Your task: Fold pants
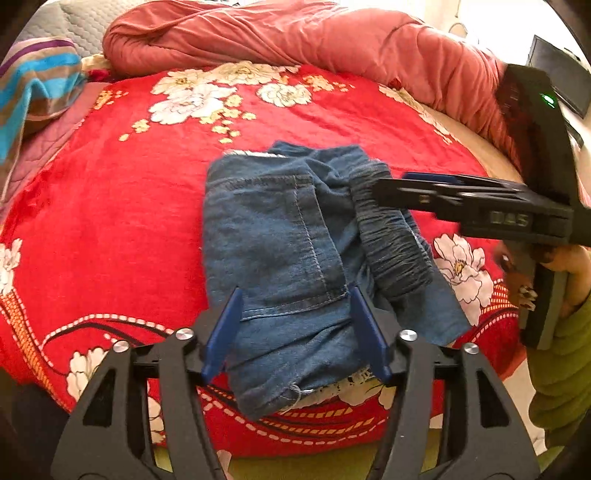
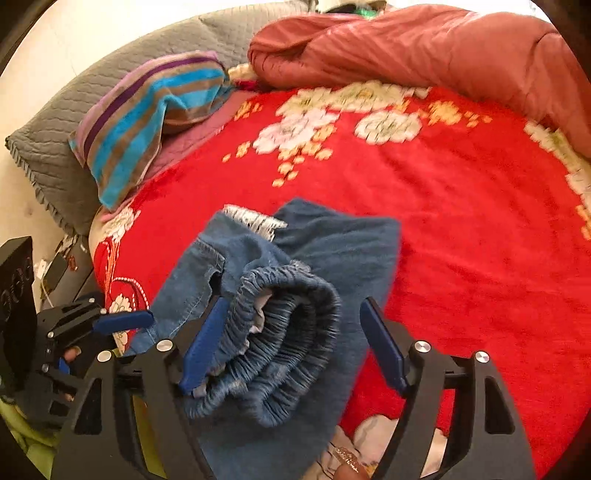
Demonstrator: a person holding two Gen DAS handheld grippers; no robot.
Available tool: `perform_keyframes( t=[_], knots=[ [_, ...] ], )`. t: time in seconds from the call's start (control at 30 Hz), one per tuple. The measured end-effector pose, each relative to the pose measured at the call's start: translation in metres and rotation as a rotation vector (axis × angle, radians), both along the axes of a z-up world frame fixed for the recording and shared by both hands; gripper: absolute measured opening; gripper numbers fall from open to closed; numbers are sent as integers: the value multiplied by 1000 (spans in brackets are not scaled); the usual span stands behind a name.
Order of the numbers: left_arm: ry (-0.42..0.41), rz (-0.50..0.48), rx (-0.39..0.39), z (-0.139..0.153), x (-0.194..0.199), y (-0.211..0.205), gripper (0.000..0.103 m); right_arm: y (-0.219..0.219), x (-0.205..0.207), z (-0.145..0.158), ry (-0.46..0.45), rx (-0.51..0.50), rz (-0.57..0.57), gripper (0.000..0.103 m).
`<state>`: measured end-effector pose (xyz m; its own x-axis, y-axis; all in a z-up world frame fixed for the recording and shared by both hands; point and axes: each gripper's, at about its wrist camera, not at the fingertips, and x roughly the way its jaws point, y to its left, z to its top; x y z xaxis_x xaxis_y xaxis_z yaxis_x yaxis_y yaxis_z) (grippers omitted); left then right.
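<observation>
folded pants [image 1: 295, 258] between pillow [image 1: 33, 88] and quilt [image 1: 295, 33].

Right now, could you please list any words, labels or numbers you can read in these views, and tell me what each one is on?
"045", blurred so uncertain: pale characters on the black side of the right gripper, seen from the left wrist.
Nothing else is readable: no tag or print shows on the jeans, the red floral blanket or the left gripper.

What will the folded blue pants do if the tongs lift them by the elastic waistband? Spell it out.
The pants look like soft denim, creased and slumped on the red blanket, so they would probably droop and unfold. The gathered waistband looks bulky and ridged, so it likely grips well. Probably light.
</observation>
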<state>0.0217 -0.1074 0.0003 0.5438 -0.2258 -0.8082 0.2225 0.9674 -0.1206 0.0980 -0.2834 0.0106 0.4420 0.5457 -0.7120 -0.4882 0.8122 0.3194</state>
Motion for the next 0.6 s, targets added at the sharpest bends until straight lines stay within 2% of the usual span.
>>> perform_keyframes(
  t=[0.03, 0.23, 0.6],
  knots=[
    [-4, 1, -2, 1, 0, 1, 57, -4, -4, 4, -15, -2, -8, 78],
    [-34, 11, 6, 10, -6, 2, 65, -17, -21, 15, -61, -15, -21, 79],
    [-64, 57, -3, 22, -9, 15, 77, -18, -61, 26, -179, -108, 43, 79]
  ],
)
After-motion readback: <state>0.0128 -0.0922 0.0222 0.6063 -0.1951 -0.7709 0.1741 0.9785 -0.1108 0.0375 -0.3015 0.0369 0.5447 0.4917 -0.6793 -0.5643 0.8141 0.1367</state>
